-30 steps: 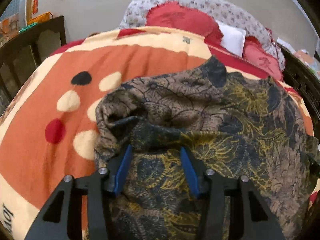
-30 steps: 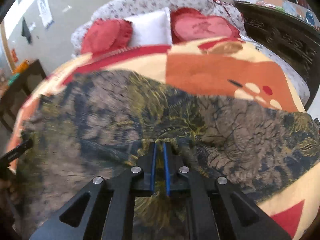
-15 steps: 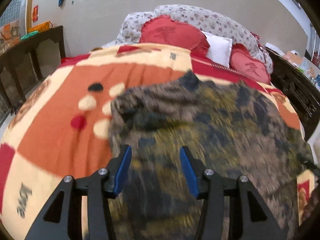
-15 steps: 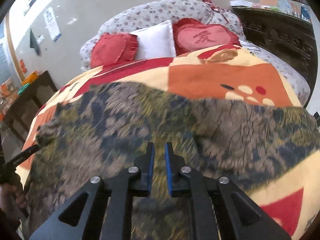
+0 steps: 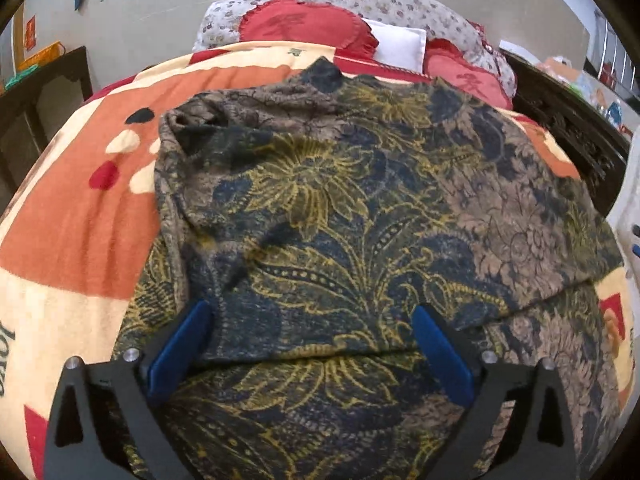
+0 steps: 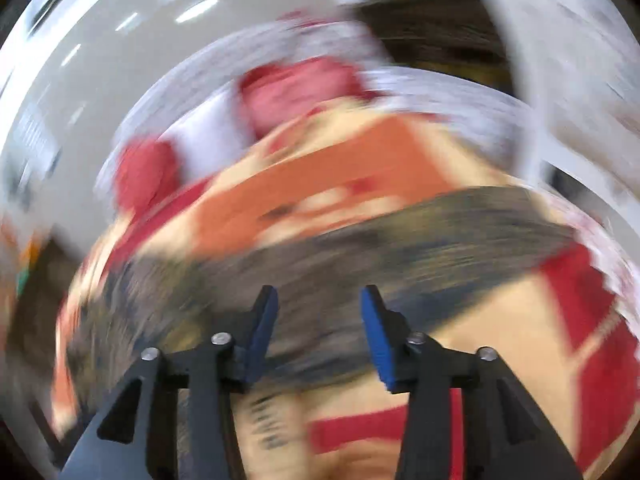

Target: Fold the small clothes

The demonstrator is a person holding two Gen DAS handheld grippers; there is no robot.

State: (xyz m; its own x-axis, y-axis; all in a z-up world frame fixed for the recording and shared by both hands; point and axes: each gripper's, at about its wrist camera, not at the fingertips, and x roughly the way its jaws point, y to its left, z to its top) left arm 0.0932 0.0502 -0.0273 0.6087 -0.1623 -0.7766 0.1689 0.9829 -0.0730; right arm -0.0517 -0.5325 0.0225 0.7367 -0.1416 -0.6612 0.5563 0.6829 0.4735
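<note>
The left claw (image 5: 310, 328) stands with its blue-padded fingers (image 5: 178, 350) spread wide apart, pointing forward and slightly down, nothing pinched between them. The right claw (image 6: 318, 320) also has its jaws parted, though less widely, and grips nothing; its view is smeared with motion blur, so its tilt is unclear.

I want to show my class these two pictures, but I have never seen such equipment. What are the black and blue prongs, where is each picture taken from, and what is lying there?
Each picture comes from a camera on a hand-held gripper, looking along its two fingers. The left gripper is open above a dark floral garment, partly folded, on an orange and cream blanket covering a bed with red cushions. The right gripper, also open, holds nothing; its picture is blurred by motion.
</note>
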